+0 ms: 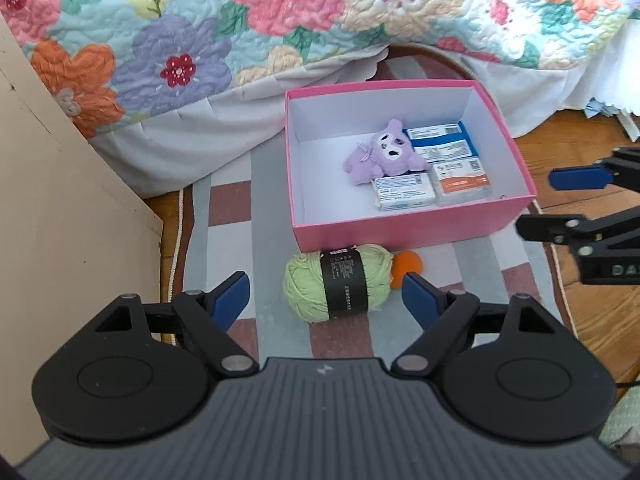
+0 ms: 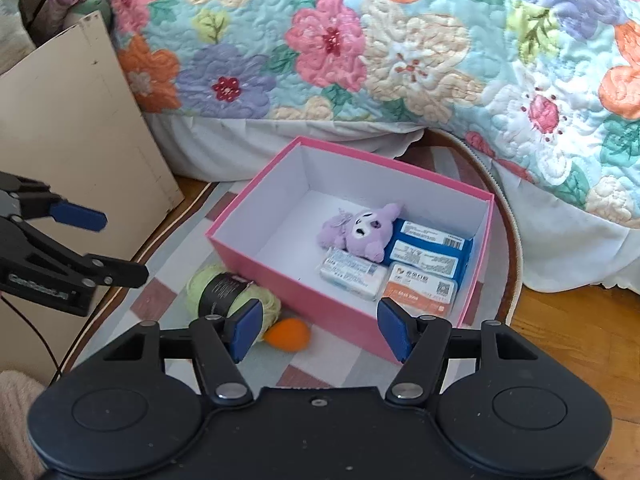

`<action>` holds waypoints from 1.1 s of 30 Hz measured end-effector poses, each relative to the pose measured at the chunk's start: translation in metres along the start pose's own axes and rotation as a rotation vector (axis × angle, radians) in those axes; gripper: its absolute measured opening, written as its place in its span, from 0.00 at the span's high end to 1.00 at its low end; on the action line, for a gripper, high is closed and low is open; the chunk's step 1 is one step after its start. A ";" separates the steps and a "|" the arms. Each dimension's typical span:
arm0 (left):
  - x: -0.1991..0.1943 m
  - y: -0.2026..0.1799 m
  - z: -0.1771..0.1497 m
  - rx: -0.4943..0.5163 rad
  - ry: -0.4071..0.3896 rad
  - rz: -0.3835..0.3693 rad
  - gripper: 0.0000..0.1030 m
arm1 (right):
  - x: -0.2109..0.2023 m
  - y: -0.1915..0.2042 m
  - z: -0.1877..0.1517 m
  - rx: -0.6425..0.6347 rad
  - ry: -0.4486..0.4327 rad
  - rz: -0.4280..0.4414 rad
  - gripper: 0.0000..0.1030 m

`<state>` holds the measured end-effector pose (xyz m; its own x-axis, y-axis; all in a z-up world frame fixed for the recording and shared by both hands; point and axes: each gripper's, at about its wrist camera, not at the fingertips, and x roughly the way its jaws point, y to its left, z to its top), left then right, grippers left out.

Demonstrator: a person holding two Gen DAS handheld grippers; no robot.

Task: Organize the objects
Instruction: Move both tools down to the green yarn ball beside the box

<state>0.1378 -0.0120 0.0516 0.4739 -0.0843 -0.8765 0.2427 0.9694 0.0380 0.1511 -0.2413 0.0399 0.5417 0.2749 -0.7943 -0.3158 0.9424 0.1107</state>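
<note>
Currently outside the pink box (image 1: 412,232), on the rug (image 1: 232,248): green yarn ball (image 1: 338,280), touching the box's near wall, with orange ball (image 1: 406,266) just beside it. Already inside: purple plush (image 1: 384,152) and small packets (image 1: 436,164). Left tongs (image 1: 326,294) spread wide, empty, hovering above the yarn. Right tongs (image 2: 318,330) parted, empty, near the box's front corner. Yarn likely light, soft, compressible, not fragile. Best gripped across the black paper band (image 1: 344,280), where firmest; loose strands may snag.
</note>
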 end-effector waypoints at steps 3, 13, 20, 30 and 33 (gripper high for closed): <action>-0.011 -0.002 -0.004 0.020 -0.020 -0.013 0.18 | -0.005 0.007 -0.003 -0.014 0.003 0.004 0.32; 0.007 0.007 -0.023 -0.033 0.010 0.031 0.12 | -0.014 0.026 -0.010 -0.063 0.015 0.049 0.29; 0.023 0.022 -0.039 -0.111 -0.002 0.004 0.12 | -0.010 0.039 -0.014 -0.107 0.035 0.093 0.20; 0.040 0.033 -0.054 -0.152 -0.029 -0.040 0.11 | 0.016 0.059 -0.032 -0.101 0.076 0.179 0.14; 0.055 0.037 -0.055 -0.118 -0.010 -0.028 0.05 | 0.022 0.064 -0.035 -0.127 0.046 0.156 0.11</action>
<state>0.1263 0.0322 -0.0212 0.4769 -0.1135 -0.8716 0.1551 0.9869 -0.0436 0.1155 -0.1820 0.0086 0.4438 0.4038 -0.8000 -0.4900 0.8568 0.1607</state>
